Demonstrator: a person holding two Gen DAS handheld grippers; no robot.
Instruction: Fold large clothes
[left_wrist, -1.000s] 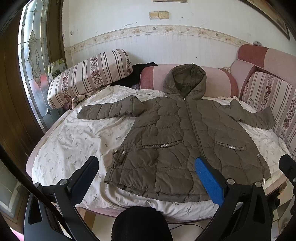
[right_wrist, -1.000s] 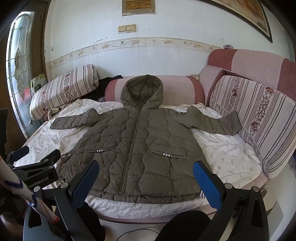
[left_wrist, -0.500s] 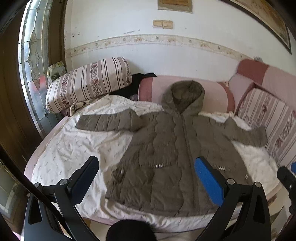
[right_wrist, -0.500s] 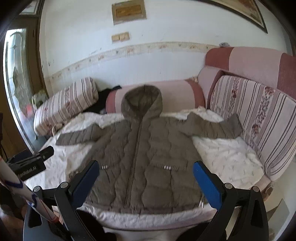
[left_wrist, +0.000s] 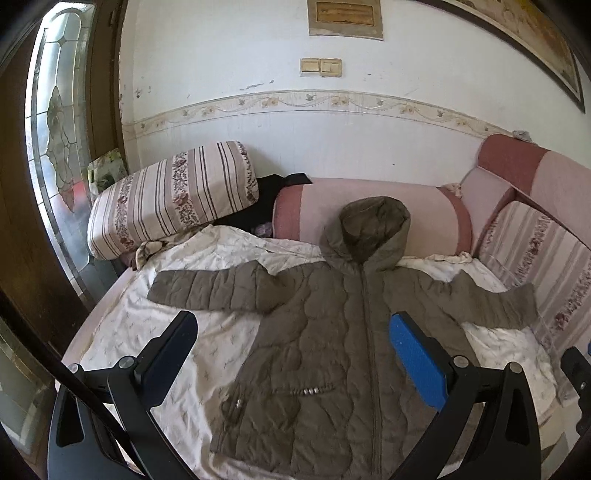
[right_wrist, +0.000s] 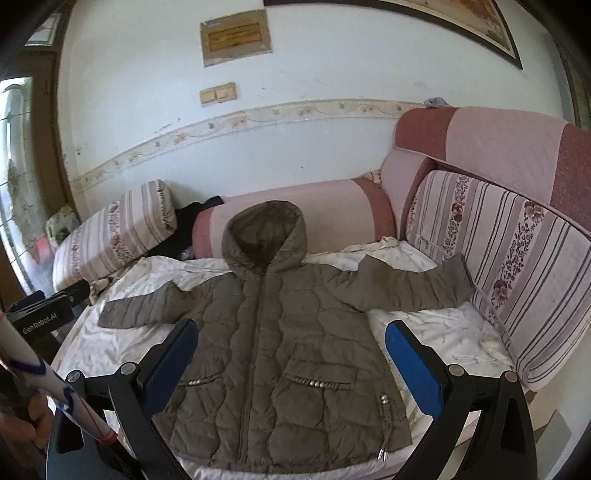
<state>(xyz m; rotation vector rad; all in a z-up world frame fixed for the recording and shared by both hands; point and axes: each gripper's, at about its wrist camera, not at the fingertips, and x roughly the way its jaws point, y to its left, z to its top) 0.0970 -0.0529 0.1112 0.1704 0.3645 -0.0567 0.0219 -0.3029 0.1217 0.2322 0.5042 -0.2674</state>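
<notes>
- Left wrist view: left gripper (left_wrist: 295, 354) w/ fingers spread wide, nothing between them, not touching any cloth.
- Olive quilted jacket (left_wrist: 332, 350) lies flat, front up, zipped, straight ahead of and below the claw; body fills most of the gap between the fingers and runs past the blue-padded finger (left_wrist: 419, 363) on the R.
- Hood (left_wrist: 373, 229) beyond the claw, propped against a pink bolster (left_wrist: 369, 195) at the wall.
- One sleeve (left_wrist: 210, 291) stretches out ahead-left, past the black finger (left_wrist: 166, 354); other sleeve (left_wrist: 498, 302) goes ahead-right, cuff near a striped cushion (left_wrist: 535, 251).
- Jacket rests on a white printed sheet (left_wrist: 147, 332); striped pillow (left_wrist: 173, 195) far ahead-left, dark garment (left_wrist: 269, 195) just beside it.
- Part of the other gripper shows at far R edge.
- Right wrist view: right gripper (right_wrist: 291, 354) also wide open, holds nothing, clear of the fabric.
- Jacket (right_wrist: 280, 350) ahead of and under the claw, centred between the two blue pads; hem nearest the claw, hood (right_wrist: 266, 236) farthest.
- R sleeve (right_wrist: 413, 284) ahead-right, cuff touching or v. near the striped backrest (right_wrist: 517, 266); can't tell which.
- L sleeve (right_wrist: 144, 306) ahead-left on the sheet (right_wrist: 443, 332).
- Pocket studs (right_wrist: 317, 384) between the fingers, closer to the R pad.
- Left gripper body (right_wrist: 40, 321) off to the far L, w/ a white-blue-red pole (right_wrist: 48, 380) and a bit of a hand (right_wrist: 18, 424) at the L edge.
</notes>
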